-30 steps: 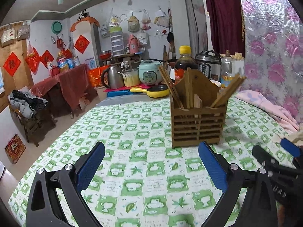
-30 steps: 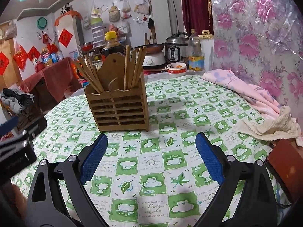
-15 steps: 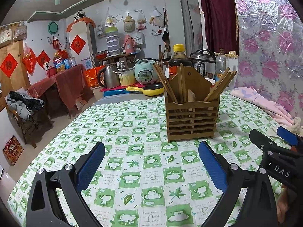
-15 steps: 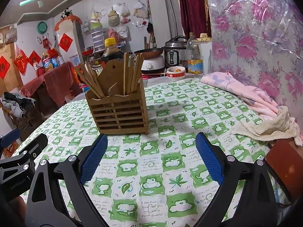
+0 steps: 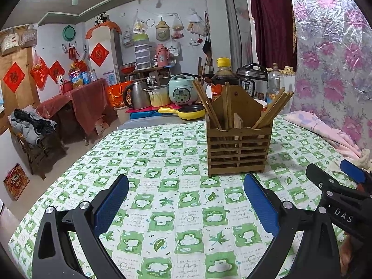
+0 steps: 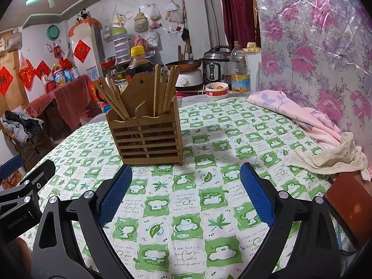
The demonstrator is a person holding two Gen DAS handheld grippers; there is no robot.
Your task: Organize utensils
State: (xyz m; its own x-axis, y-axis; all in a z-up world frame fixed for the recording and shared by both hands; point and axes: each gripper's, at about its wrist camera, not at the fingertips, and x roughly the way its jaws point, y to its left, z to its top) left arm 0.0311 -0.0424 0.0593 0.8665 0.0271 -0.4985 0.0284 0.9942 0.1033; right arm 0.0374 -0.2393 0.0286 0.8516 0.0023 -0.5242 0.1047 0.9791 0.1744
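- Two grippers hung over the table's near edge, both spread wide and holding nothing: the left gripper [image 5: 186, 200] and the right gripper [image 6: 186, 190].
- Chopsticks [image 6: 162, 93] stood in a wooden holder [image 6: 148, 137] mid-table [image 6: 186, 232], toward the far edge.
- Cloths [image 6: 325, 155] lay at the right edge.

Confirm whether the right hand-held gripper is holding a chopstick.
No, the right hand-held gripper is open and empty; the chopsticks stand in the wooden holder.
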